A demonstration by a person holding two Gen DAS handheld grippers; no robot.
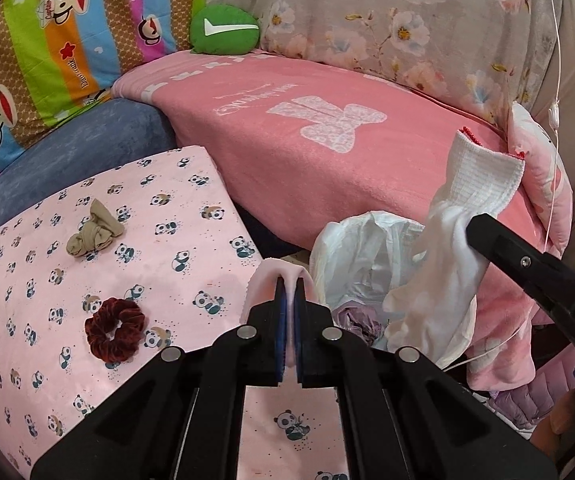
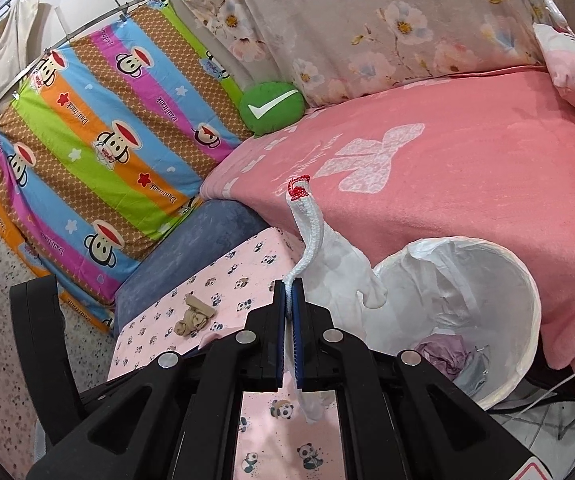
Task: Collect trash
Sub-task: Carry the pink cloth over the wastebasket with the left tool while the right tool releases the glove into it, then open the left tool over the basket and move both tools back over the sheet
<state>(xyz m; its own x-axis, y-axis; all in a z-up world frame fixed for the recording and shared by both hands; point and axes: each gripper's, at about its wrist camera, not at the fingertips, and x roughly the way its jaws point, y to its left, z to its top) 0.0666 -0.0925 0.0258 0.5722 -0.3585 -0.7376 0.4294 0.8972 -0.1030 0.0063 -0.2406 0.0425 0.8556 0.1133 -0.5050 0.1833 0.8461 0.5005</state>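
Left wrist view: the left tongs (image 1: 287, 292) are closed on a pinched fold of the pink panda cloth (image 1: 87, 272), lifting it. Right of them, the right tongs (image 1: 483, 232) hold a limp white glove (image 1: 447, 264) over the bin (image 1: 351, 264).

Right wrist view: the right tongs (image 2: 288, 292) are clamped on the glove (image 2: 327, 264) at its knit cuff, angled downward. It looks light, floppy and easy to snag; the cuff is the firmest hold. The bin (image 2: 523, 280) sits just right.
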